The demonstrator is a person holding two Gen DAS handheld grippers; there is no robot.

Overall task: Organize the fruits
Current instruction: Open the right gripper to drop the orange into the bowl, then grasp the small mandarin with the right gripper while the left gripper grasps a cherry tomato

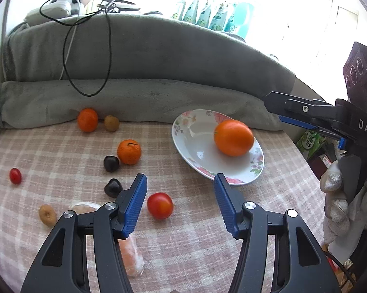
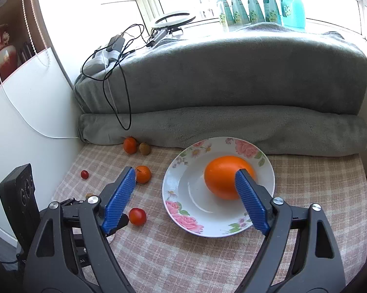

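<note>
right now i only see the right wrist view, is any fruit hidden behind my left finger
Observer: Yes. One dark fruit touches the small orange, and a second dark fruit lies nearer the left claw.
Operator: is that claw open
Observer: Open and empty, with the red tomato showing between its fingers.
Operator: anything else on that side
Observer: A brown fruit lies left of that claw, apart from the rest.
</note>
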